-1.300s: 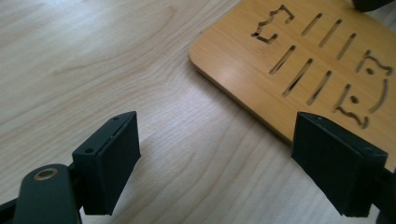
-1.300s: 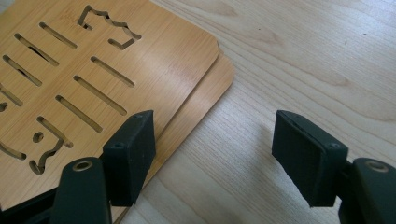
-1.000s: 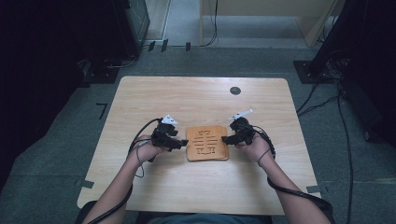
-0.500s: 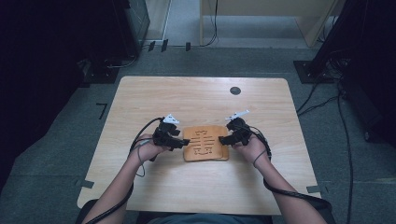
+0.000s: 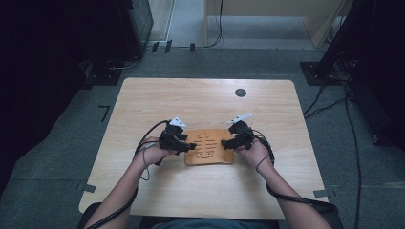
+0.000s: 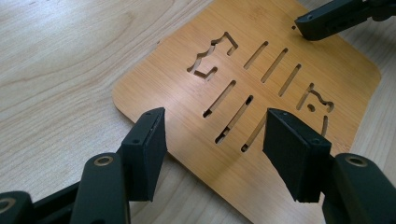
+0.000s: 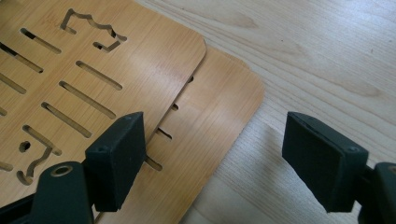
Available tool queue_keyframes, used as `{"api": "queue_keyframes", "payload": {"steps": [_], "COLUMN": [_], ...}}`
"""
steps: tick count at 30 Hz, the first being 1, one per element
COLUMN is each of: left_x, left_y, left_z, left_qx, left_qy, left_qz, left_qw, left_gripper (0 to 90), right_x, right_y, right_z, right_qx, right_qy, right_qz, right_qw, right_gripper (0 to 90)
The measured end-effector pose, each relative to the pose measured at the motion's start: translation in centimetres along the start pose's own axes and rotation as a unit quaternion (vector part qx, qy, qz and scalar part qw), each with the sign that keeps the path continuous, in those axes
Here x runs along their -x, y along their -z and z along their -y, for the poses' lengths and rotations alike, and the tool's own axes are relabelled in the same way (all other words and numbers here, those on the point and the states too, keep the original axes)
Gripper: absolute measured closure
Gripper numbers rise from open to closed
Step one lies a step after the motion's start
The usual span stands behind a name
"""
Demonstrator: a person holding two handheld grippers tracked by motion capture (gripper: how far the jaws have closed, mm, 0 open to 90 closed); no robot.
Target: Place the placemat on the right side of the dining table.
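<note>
**Both grippers at the stacked slotted boards**

Right gripper (image 5: pixel 225 142) had edged inward a little over the last second, while the left gripper (image 5: pixel 191 145) kept its place. From the high view, the upper board (image 5: pixel 209 155) lay flat at the near middle of the table (image 5: pixel 191 100), with one gripper at each side edge.

The left gripper view showed the left gripper (image 6: pixel 212 126) with its jaws just drawn narrower yet apart, poised over the near corner of the upper board (image 6: pixel 177 93) and pressing nothing.

The right gripper view showed the right gripper (image 7: pixel 215 140) with jaws just widened and spread. One jaw hung over the upper board (image 7: pixel 93 56), which sat offset on the lower board (image 7: pixel 219 102); the other hung over bare table (image 7: pixel 327 56).
</note>
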State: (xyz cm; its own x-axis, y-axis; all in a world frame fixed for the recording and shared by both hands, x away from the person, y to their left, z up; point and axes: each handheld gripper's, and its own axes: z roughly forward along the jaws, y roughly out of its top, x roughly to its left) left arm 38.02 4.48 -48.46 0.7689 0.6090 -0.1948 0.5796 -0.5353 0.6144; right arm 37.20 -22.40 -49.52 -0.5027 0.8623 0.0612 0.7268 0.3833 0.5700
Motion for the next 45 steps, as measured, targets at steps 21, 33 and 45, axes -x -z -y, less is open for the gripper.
{"api": "queue_keyframes", "payload": {"steps": [21,33,45], "left_x": [0.1,0.1,0.8], "left_y": [-0.1,0.0,-0.1], "left_z": [0.1,0.3,0.5], "left_qx": [-0.005,-0.005,-0.001], "left_qy": [-0.003,0.004,0.009], "left_qz": [0.001,0.000,-0.010], "left_qw": [1.0000,1.0000,0.9999], "left_gripper": [37.9,37.6,36.6], "right_x": [-0.9,-1.0,-2.3], "right_y": [-0.3,0.6,0.4], "right_z": [-0.3,-0.9,-1.8], "right_qx": [0.000,0.013,0.007], "right_qy": [-0.009,-0.007,-0.001], "right_qz": [0.005,-0.012,-0.020], "right_qw": [0.9999,0.9998,0.9998], "right_gripper": [20.6,23.5,27.0]}}
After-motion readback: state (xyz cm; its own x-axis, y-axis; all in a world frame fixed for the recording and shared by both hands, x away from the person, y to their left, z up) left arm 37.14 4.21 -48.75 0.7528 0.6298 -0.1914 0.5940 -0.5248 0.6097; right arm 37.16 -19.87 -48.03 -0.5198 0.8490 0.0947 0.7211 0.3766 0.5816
